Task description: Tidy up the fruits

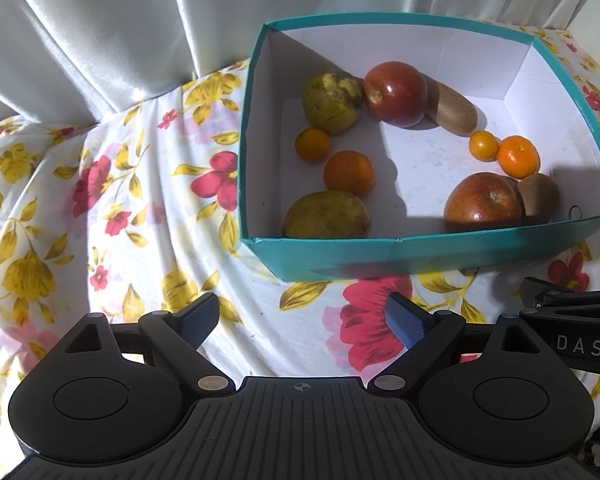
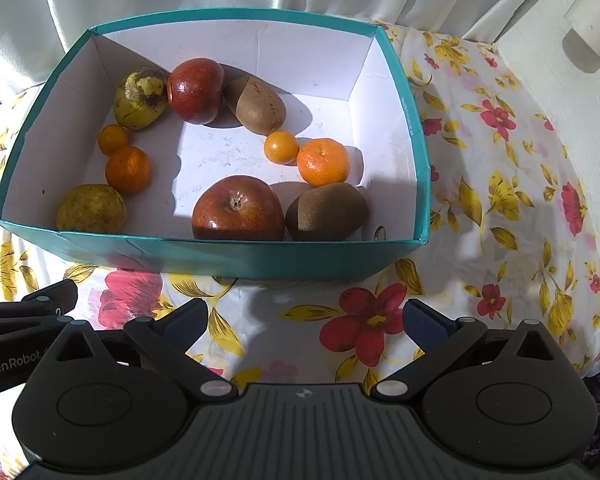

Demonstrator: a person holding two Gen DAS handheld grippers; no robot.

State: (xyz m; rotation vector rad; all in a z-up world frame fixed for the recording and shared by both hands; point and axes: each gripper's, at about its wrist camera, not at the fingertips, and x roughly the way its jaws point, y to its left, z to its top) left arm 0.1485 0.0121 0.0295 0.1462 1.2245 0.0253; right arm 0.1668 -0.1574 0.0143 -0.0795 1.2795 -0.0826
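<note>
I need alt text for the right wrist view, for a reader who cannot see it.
A teal box on a floral cloth holds ten fruits: two apples, two kiwis, two pears, two mandarins and two smaller orange fruits. The open right gripper is in front of it, empty.

Bare floor mid-box (image 2: 228, 152), fruit ringing it, teal walls (image 2: 204, 254) around

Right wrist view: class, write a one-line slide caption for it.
Open right claw hovers over the floral cloth before a teal box holding ten fruits.
</note>
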